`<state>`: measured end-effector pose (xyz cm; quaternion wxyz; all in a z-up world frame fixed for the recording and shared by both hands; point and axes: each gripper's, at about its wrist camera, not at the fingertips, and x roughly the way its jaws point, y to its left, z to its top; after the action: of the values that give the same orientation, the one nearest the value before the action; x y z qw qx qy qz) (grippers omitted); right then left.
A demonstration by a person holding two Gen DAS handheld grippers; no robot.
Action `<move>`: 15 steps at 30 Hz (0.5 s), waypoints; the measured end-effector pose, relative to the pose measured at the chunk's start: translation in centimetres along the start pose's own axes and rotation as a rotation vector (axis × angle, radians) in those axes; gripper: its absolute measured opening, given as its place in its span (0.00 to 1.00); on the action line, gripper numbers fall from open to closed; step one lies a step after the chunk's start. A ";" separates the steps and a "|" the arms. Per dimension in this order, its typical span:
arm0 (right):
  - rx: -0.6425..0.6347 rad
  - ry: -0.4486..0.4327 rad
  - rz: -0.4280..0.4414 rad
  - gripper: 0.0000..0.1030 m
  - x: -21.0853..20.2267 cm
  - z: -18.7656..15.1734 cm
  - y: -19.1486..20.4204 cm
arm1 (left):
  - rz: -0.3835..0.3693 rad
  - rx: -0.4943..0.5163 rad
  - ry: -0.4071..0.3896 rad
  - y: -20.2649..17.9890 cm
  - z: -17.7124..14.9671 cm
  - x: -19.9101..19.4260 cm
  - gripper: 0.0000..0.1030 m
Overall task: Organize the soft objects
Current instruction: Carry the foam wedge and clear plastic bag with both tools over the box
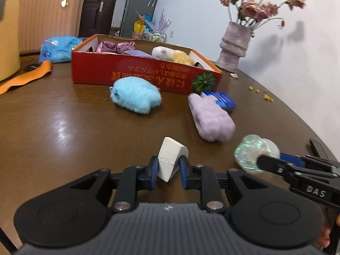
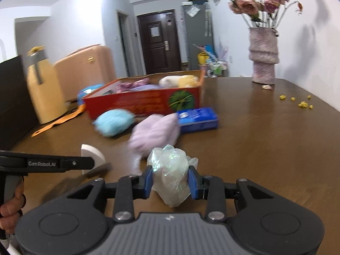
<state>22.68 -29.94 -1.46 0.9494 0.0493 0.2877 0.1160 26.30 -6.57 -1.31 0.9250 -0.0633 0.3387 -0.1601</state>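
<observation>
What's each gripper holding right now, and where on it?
Left gripper pinches the white sponge wedge across its flat sides near the lower end. Right gripper squeezes the crinkled iridescent plastic bundle around its middle.

"DAS" was read on the right tool (image 1: pixel 258 161), seen from the left wrist. "GenRobot.AI" was read on the left tool (image 2: pixel 93 162), seen from the right wrist. Yellow characters were printed upside down on the red box (image 1: pixel 146 72); they could not be read.
</observation>
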 end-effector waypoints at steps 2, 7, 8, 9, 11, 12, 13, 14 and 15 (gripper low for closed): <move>-0.009 -0.001 0.028 0.32 -1.1 -0.7 1.3 | 0.001 0.008 -0.016 -0.2 -0.9 -2.1 0.21; -0.037 -0.029 0.067 0.32 -3.5 -1.5 3.6 | 0.008 0.013 -0.074 -0.3 -1.5 -5.8 0.21; -0.045 -0.037 0.072 0.32 -4.0 -1.5 4.0 | 0.007 0.013 -0.085 -0.3 -1.5 -6.3 0.21; -0.050 -0.044 0.075 0.32 -4.4 -1.4 4.2 | 0.005 0.014 -0.096 -0.4 -1.5 -6.8 0.21; -0.059 -0.058 0.077 0.32 -5.0 -1.4 4.7 | -0.002 0.020 -0.117 -0.6 -1.4 -7.5 0.21; -0.061 -0.064 0.077 0.32 -5.4 -1.4 4.9 | -0.005 0.022 -0.126 -0.7 -1.3 -7.8 0.21; -0.061 -0.068 0.074 0.32 -5.6 -1.3 5.0 | -0.009 0.022 -0.132 -0.7 -1.3 -8.1 0.21; -0.060 -0.071 0.072 0.32 -5.7 -1.3 5.0 | -0.014 0.024 -0.137 -0.8 -1.3 -8.4 0.21; -0.059 -0.073 0.070 0.32 -5.8 -1.2 5.0 | -0.018 0.025 -0.140 -0.8 -1.3 -8.5 0.21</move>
<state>16.32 -26.49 1.43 0.9556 0.0353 0.2476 0.1558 19.17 -4.44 3.00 0.9457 -0.0657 0.2706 -0.1676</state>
